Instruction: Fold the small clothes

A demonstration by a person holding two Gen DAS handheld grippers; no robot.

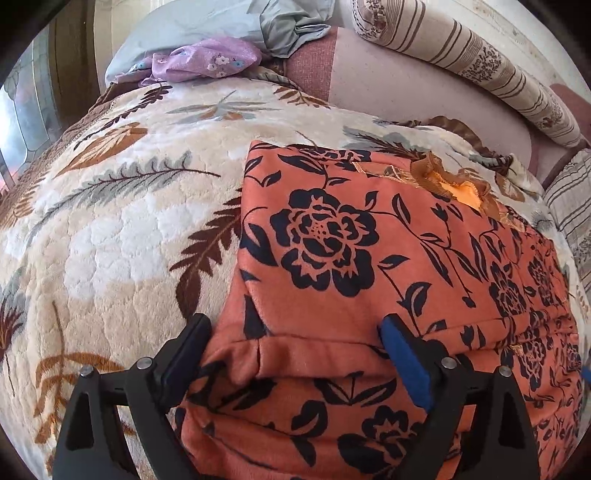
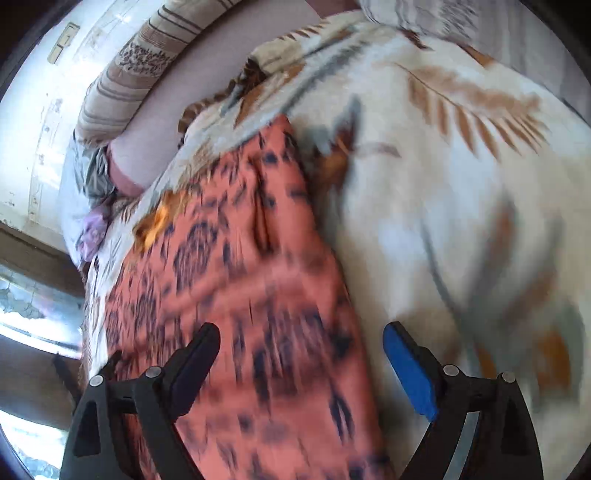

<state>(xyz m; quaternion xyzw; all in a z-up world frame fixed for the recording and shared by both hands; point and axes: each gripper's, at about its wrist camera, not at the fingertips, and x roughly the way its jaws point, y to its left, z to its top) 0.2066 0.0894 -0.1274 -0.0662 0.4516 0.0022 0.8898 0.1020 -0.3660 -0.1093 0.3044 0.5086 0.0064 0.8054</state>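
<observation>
— While the orange floral garment (image 1: 369, 266) lay on the leaf-patterned blanket (image 1: 110, 221), where was the left gripper (image 1: 295, 332)?
— At its near hem, jaws wide, a folded edge between them; whether the pads touched it I could not tell.
— And the right gripper (image 2: 301, 339)?
— Wide too, empty, over the garment's right edge, in a blurred view.

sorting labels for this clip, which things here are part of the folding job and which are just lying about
Job: orange floral garment, left gripper, right gripper.
Lying about: purple floral cloth, grey-blue cloth, striped bolster, leaf-print blanket.
</observation>
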